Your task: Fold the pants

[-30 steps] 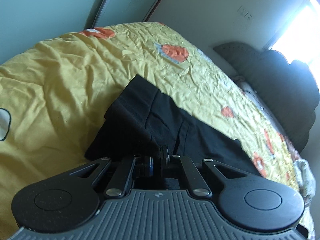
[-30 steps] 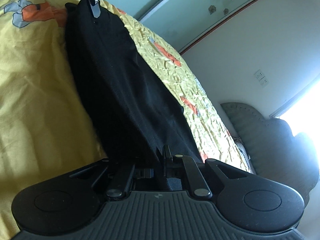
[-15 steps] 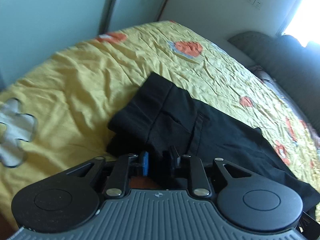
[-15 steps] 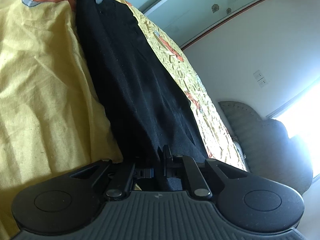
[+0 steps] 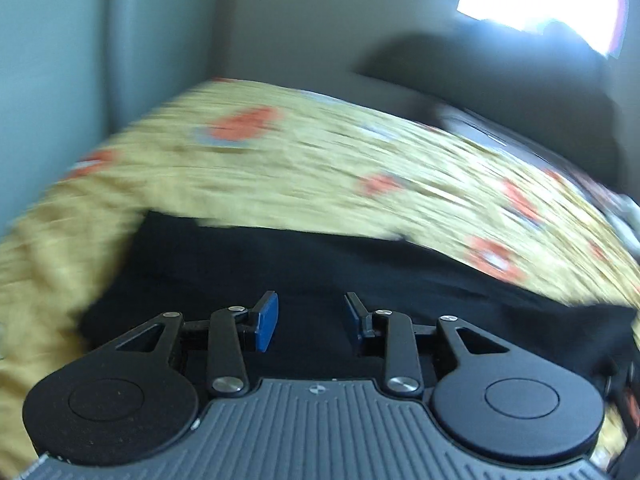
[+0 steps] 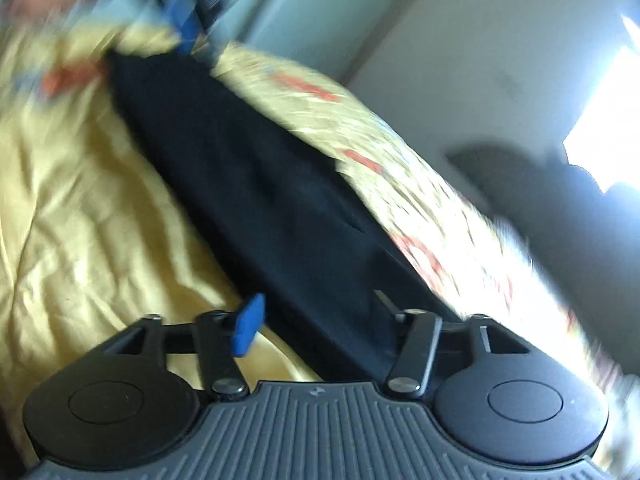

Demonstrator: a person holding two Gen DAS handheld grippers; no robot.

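Your left gripper point(image 5: 310, 322) has its jaws spread and opening further, with nothing pinched; the pants point(image 5: 320, 272) lie under them, not between the pads. Your right gripper point(image 6: 316, 320) is the same: jaws wide and opening, and the cloth passes below the gap without being pressed. So the pants rest free on the bed point(image 5: 360, 160), as one long dark strip across the yellow cover point(image 6: 80, 200). It looks folded lengthwise already, but both pictures are blurred, so I cannot tell how neat the edges are.

Several things could go wrong from here:

- The cover is soft and wrinkled. If you drag a pad across it, the pants may shift with it and the fold may open.
- For the next fold you must pinch all layers at once. If you take only the top layer, the leg below stays behind and the strip comes apart.
- The fabric is black and gives little contrast, so an edge is easy to miss. You may close the jaws on the cover instead.
- Fast hands blur the view. Slow down before you close.
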